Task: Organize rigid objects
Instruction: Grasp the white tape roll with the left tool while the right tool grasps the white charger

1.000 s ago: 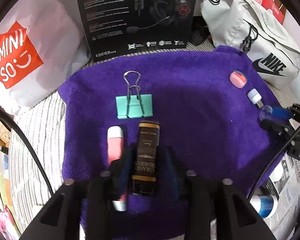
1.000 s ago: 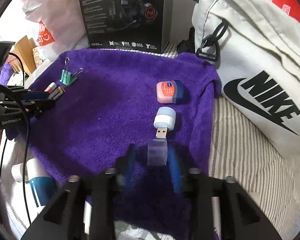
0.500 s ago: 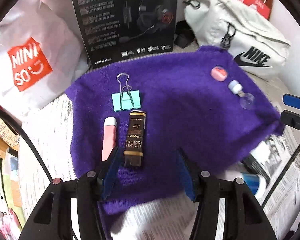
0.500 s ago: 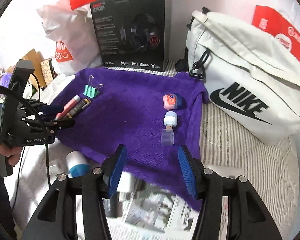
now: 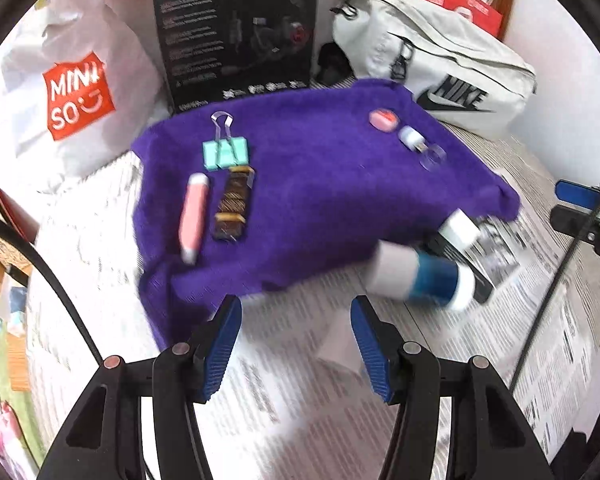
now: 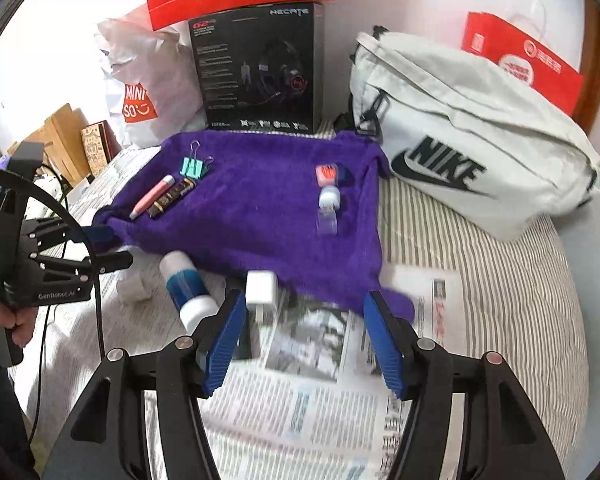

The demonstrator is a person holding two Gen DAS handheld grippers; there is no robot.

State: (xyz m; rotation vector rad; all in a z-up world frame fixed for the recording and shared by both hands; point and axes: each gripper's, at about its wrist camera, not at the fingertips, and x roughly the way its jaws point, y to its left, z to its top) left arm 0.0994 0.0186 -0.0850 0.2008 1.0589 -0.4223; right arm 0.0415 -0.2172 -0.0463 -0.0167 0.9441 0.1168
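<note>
Both grippers have drawn back and up off the purple towel (image 6: 260, 208), leaving the dark perfume tube (image 5: 234, 204) beside the pink lip-balm tube (image 5: 194, 212) and the clear USB cap (image 6: 327, 224) below its small USB light (image 6: 329, 197). At the left gripper (image 5: 296, 344) the jaws stand half apart with nothing between them; at the right gripper (image 6: 305, 340) they are opening, also empty. Two rows look finished: binder clip (image 5: 225, 153), balm and perfume at ten o'clock, pink jar (image 6: 327, 174), light and cap at one o'clock. Unsorted things wait on the newspaper (image 6: 320, 412) by the towel's near edge: a blue-and-white bottle (image 6: 188, 284) and a white charger plug (image 6: 261, 289). Next probably comes a reach for one of these. Room over the towel's middle is free; the Nike bag (image 6: 472, 140) crowds three o'clock.
</note>
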